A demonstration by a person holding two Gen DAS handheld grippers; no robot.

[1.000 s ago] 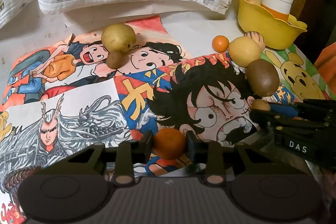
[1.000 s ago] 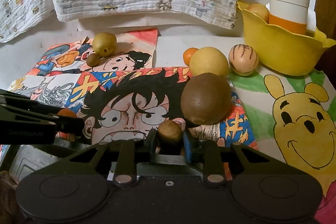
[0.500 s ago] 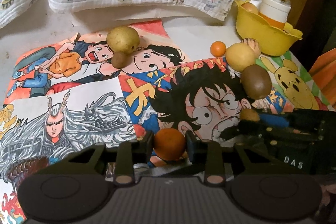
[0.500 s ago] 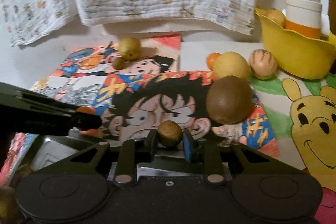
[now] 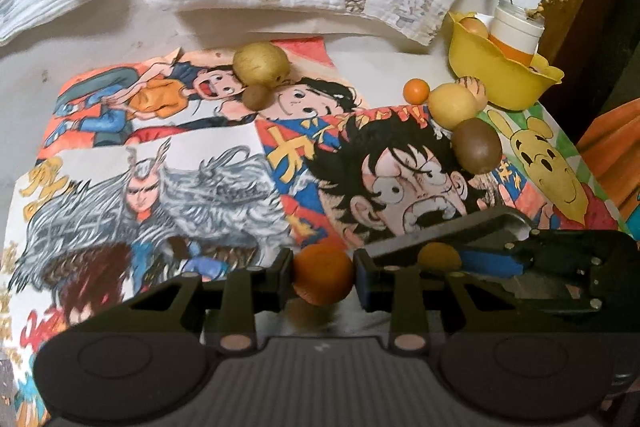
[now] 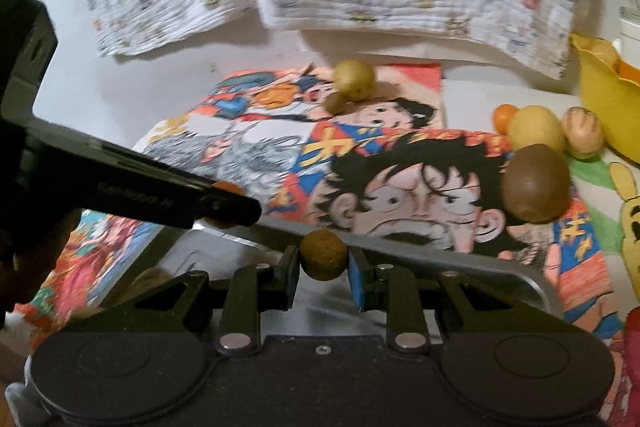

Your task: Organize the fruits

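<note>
**Already loaded: both fruits ride above a metal tray**

Clamped between the fingers of the left gripper sits a small orange fruit; the right gripper pinches a small round brown fruit. Each fruit is round, with no long axis to align. Just below and ahead of both pairs of fingers lies the metal tray, its rim nearest the right gripper. Far beyond the fingers, up and right, stands the yellow bowl, so the tray looks the closer drop.

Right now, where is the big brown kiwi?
In the right wrist view, the brown kiwi lies at right on the drawings, just in front of the yellow fruit.
</note>
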